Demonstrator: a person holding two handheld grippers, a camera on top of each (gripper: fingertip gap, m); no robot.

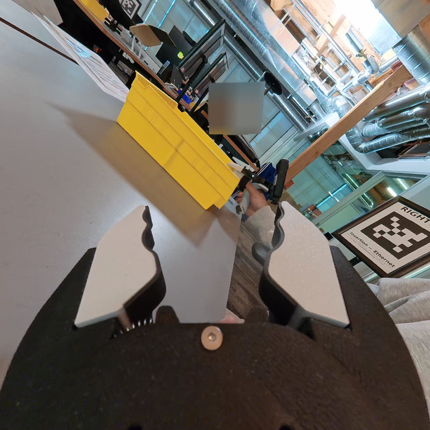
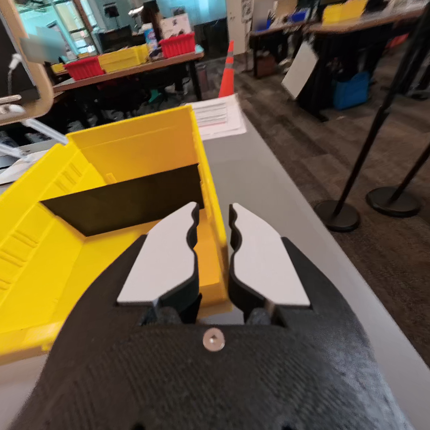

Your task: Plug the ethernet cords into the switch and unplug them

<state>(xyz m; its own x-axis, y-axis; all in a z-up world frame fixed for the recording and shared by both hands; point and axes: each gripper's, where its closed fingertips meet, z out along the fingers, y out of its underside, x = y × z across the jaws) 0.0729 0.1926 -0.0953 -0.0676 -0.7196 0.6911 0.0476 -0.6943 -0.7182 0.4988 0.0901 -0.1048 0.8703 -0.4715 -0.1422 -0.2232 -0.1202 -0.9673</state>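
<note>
Yellow bin is straddled at its near wall by right gripper, fingers narrow, empty. Left gripper is held wide w/ nothing; cords & switch unseen.

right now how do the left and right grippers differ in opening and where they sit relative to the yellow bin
The left gripper is spread wide; the right gripper shows only a narrow gap between its fingertips. The left gripper sits beside the yellow bin, over bare grey table; the right gripper straddles the bin's side wall, one finger over its interior. Both are empty, with the same grey fingers on black bodies.
</note>
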